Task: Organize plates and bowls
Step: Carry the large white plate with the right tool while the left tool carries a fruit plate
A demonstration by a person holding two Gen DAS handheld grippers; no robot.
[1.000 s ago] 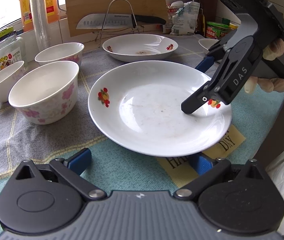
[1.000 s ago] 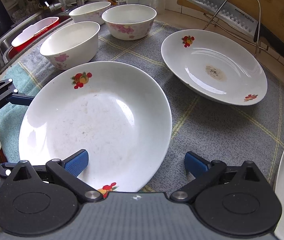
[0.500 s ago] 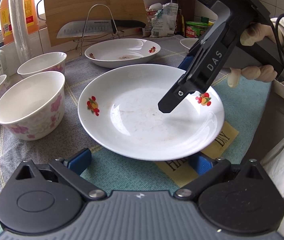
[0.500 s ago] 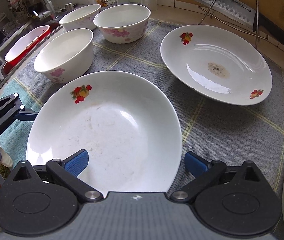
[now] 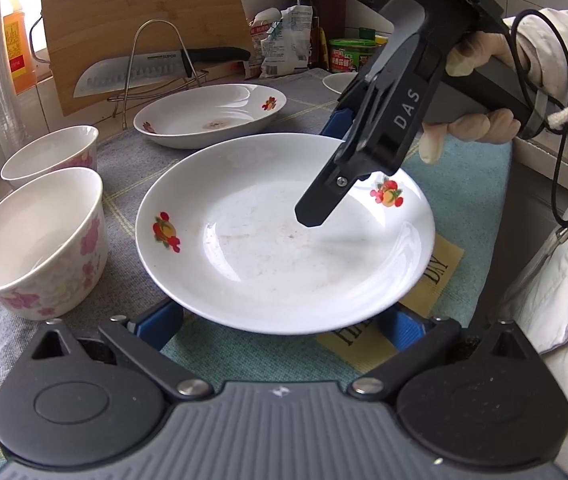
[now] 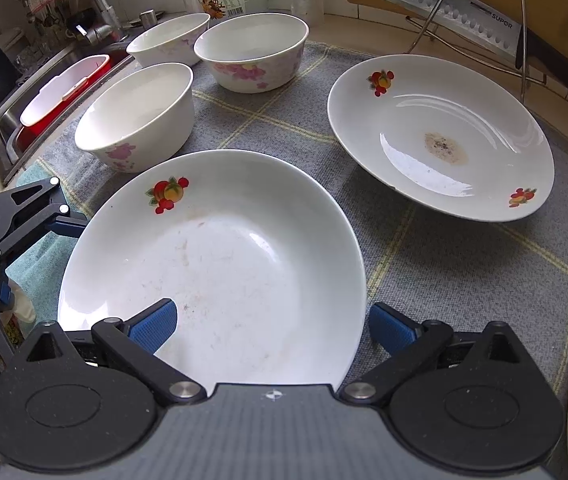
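Fingers [image 6: 152,326] of both grippers straddle plate [image 6: 220,256], spread.

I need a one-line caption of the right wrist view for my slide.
Right tool open astride the near rim of a fruit-print plate, with three bowls and a stained plate beyond.

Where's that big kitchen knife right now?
The knife rests on a wire rack against the wooden cutting board, at the back of the counter just behind the far plate.
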